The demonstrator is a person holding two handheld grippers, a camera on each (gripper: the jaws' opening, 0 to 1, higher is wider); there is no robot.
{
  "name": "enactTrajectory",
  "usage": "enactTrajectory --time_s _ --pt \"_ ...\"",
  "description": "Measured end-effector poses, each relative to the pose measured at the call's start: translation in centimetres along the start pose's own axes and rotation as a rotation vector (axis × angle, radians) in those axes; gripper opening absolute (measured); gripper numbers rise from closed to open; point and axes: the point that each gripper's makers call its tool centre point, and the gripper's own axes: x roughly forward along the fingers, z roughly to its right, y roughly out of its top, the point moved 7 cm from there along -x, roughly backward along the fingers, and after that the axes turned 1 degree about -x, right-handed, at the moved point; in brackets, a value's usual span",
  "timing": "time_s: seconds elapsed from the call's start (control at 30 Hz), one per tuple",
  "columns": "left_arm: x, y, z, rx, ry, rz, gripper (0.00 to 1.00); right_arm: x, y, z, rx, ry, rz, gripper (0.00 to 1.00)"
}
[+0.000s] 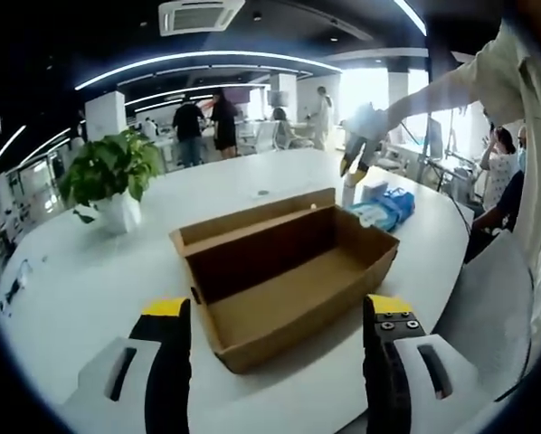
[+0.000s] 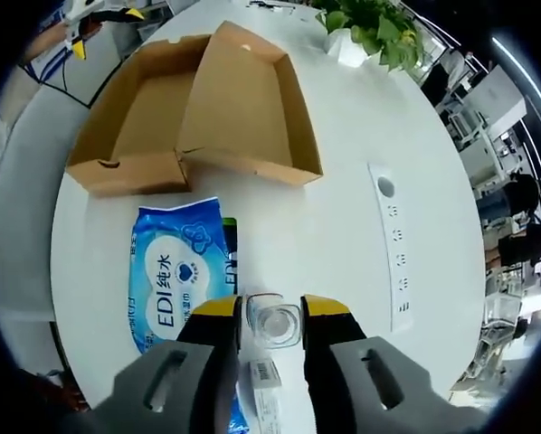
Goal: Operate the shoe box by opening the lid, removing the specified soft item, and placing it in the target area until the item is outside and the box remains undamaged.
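Observation:
The brown cardboard shoe box (image 1: 289, 271) lies on the white table with its lid folded back and its inside bare. My left gripper (image 1: 278, 312) stands open in front of it, jaws wide apart. Beyond the box lies a blue pack of wet wipes (image 1: 388, 210), the soft item. My right gripper (image 1: 355, 167) hangs above the table beside that pack, held by a person's arm. In the right gripper view the pack (image 2: 175, 271) lies flat left of my right gripper (image 2: 271, 307). Its jaws stand narrowly apart over a small clear container (image 2: 275, 324) on the table. The box (image 2: 194, 108) is farther off.
A potted green plant (image 1: 112, 176) stands at the table's far left. A white power strip (image 2: 393, 244) lies on the table (image 2: 343, 163) to the right of the box. Several people stand in the office behind. A seated person is at the right edge.

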Motion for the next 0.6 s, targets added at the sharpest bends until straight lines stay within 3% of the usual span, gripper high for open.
enactTrajectory --time_s 0.47,0.6 --pt "0.6 -0.9 -1.5 -0.033 0.074 -0.045 0.69 -0.8 1.2 0.6 0.047 -0.041 0.064 0.26" --pt "0.9 -1.6 -2.1 -0.040 0.100 -0.093 0.66 -1.0 1.9 0.8 0.089 -0.059 0.089 0.22"
